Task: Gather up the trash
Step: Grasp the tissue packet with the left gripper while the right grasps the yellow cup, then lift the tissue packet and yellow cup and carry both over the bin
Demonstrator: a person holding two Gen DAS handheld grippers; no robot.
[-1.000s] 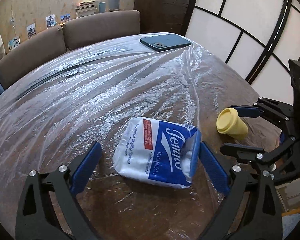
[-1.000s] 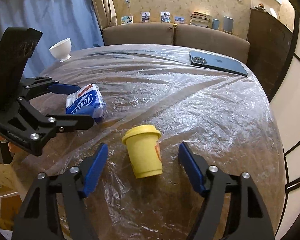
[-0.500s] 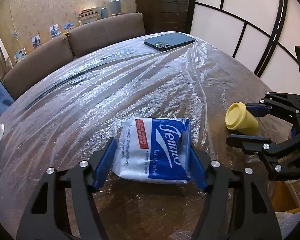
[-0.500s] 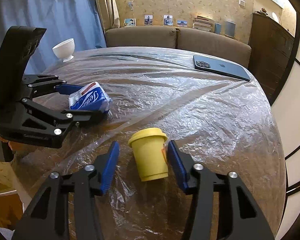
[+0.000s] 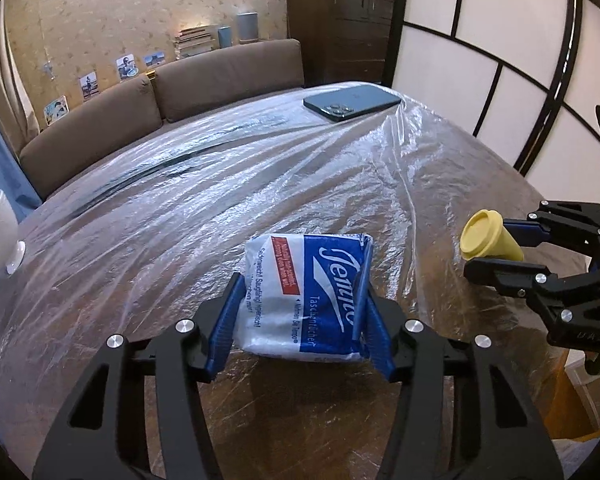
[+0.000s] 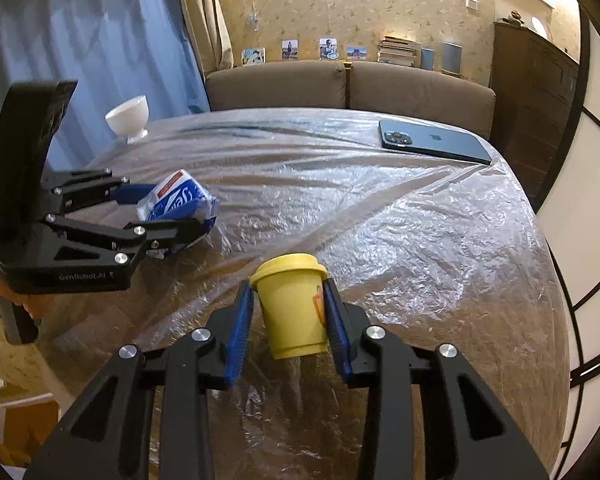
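I am closing my left gripper [image 5: 300, 304] on one blue-and-white plastic tissue pack [image 5: 306, 292] reading "Tempo Taschentücher"; my right gripper [image 6: 288, 316] is clamping one small yellow lidded plastic cup [image 6: 294, 308] above the film-covered tabletop [image 6: 380, 220], where one dark-blue smartphone [image 6: 434, 146] is lying.
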